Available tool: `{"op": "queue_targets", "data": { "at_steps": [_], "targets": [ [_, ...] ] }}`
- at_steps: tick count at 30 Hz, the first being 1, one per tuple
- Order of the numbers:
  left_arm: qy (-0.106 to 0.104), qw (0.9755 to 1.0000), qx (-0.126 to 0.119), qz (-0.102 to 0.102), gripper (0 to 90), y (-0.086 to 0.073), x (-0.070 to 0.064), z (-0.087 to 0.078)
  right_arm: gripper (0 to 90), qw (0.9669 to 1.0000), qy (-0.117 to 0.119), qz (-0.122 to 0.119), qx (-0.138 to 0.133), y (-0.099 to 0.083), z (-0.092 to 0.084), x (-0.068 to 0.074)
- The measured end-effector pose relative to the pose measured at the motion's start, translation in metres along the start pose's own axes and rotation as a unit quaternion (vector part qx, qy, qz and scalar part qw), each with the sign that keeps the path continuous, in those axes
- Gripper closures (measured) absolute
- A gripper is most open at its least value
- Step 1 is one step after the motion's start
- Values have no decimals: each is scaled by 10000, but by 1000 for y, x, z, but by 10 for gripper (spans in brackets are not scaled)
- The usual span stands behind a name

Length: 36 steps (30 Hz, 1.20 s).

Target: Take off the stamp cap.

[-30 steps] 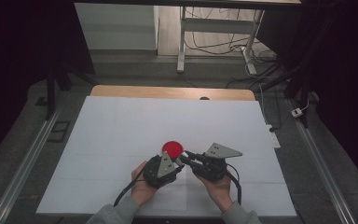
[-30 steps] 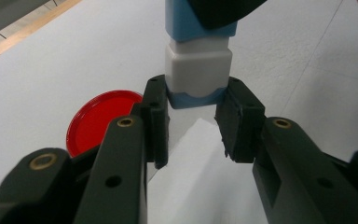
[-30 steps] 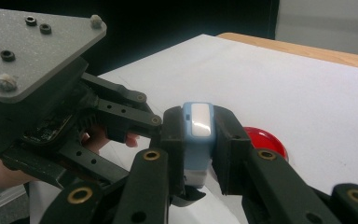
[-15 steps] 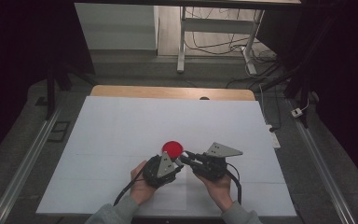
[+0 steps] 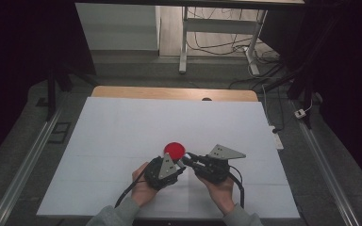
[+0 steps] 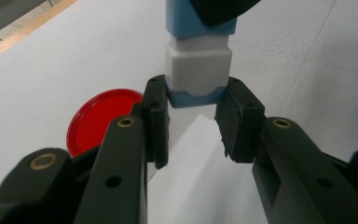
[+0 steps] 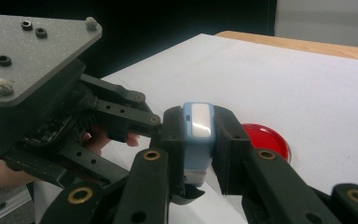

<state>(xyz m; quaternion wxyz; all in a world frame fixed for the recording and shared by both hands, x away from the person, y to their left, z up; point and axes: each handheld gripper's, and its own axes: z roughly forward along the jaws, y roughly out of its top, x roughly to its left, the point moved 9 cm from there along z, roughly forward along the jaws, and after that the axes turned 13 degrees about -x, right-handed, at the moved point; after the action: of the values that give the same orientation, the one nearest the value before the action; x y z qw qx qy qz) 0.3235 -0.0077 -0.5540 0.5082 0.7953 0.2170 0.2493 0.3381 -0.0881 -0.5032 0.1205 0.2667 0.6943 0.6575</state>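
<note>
Finding: a small blue-and-white rectangular block (image 6: 199,60) is held clear of the white table (image 5: 122,127), between both grippers at once, near the person's edge and just on the near side of a red round lid (image 5: 174,149) that lies flat on the surface.

Left gripper (image 6: 192,109): jaws clamped on the block's white section, at its lower blue band. Right gripper (image 7: 199,135): jaws clamped on the blue section at the opposite end, the white inset face of the block turned toward its camera.

Governing relation: the block's long axis runs straight away from the left gripper's jaws and into the right gripper's, so the two grips sit at opposite ends of one line (in the high view the grippers meet nose to nose, left gripper (image 5: 172,165), right gripper (image 5: 193,162)). Neither hand is nearer; both already have it.

Judgement: the two sections look like separable parts, so any parting pull should run along that axis. An off-axis tug risks binding or slipping.
</note>
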Motion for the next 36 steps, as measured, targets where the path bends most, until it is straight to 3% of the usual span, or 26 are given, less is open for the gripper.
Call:
{"op": "queue_targets", "data": {
  "at_steps": [13, 19, 26, 29, 36],
  "targets": [
    [-45, 9999, 67, 104, 653, -2, 0, 1, 750, 10000, -4, 6, 65, -2, 1, 0],
    [-66, 9999, -9, -142, 652, -2, 0, 1, 751, 10000, -56, 16, 9, -2, 0, 0],
    [-108, 9995, -40, -283, 652, -2, -1, 2, 751, 10000, -69, 0, 7, -3, 0, 0],
    [-78, 9997, -30, -218, 652, -3, -2, 2, 750, 10000, -56, -23, 28, -2, 0, 0],
    [90, 9995, 87, 302, 653, -3, 1, 0, 751, 10000, -10, -1, 98, -3, 1, 0]
  ]
}}
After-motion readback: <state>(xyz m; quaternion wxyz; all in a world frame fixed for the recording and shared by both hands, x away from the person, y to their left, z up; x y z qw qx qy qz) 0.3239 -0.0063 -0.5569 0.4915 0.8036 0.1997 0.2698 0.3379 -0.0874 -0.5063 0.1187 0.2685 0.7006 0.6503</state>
